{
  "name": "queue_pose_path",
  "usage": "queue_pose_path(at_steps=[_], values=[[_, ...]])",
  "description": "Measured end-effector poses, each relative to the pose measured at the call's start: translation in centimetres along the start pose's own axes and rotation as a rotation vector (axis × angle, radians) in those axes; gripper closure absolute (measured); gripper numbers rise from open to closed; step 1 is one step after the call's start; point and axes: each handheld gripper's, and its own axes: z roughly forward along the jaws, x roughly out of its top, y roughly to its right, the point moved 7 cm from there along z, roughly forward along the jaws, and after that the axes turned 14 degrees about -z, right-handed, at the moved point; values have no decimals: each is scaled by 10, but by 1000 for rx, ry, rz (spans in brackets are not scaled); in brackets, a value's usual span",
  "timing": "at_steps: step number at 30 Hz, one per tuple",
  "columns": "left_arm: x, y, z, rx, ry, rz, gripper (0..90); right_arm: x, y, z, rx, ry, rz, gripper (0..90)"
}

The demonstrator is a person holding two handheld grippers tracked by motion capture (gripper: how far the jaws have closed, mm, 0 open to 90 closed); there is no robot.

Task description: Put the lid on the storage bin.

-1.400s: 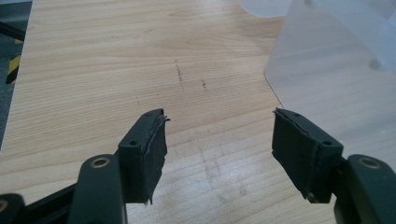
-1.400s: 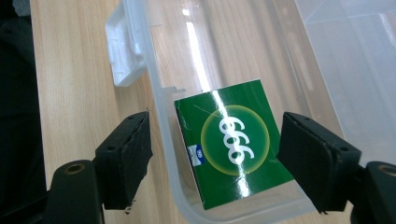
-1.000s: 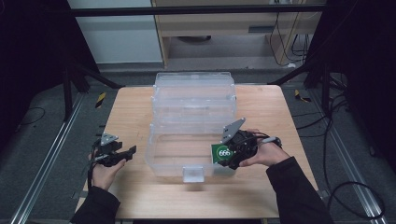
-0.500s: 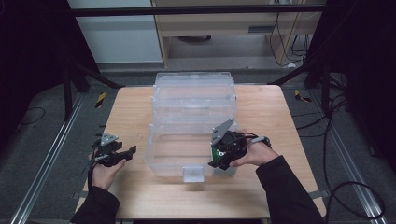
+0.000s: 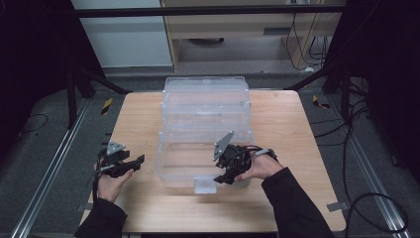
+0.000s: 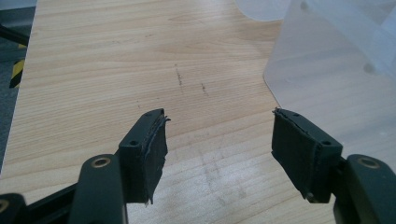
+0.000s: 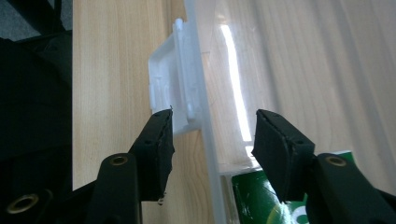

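A clear plastic bin (image 5: 181,166) stands at the front of a stack of clear bins on the wooden table (image 5: 292,129). Its white latch (image 5: 204,185) sits on the front wall. My right gripper (image 5: 221,177) hangs over that wall beside the latch (image 7: 168,88). Its jaws have just been closing and straddle the thin wall (image 7: 205,126), one outside and one inside, with a gap still showing to each pad. A green printed item (image 7: 266,200) lies inside the bin below the right gripper (image 7: 212,135). My left gripper (image 5: 134,162) rests open over bare wood, empty (image 6: 219,140).
Two more clear bins (image 5: 205,101) rise behind the front one toward the table's far edge. A corner of the front bin (image 6: 327,60) lies ahead and to the right of the left gripper. Black frame legs and cables stand on the floor around the table.
My right gripper has moved left and slightly down along the bin's front wall toward the latch. The green item seen beside it earlier is now hidden in the high view. The left hand has stayed put.
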Motion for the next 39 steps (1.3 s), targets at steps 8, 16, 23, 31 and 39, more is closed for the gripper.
queue_pose_path(at_steps=[8,16,23,31,39], values=[[1,0,0,-4,-1,13,347,-1,-5,10,42,-23,6,526],[0,0,1,-5,-2,5,347,-3,-5,19,60,-29,15,543],[3,0,-1,-3,7,11,351,-5,-4,24,61,-19,30,560],[17,1,-10,-11,39,68,353,-2,-6,23,83,-9,55,634],[33,6,-23,-37,75,115,354,-1,-7,25,93,-25,56,641]])
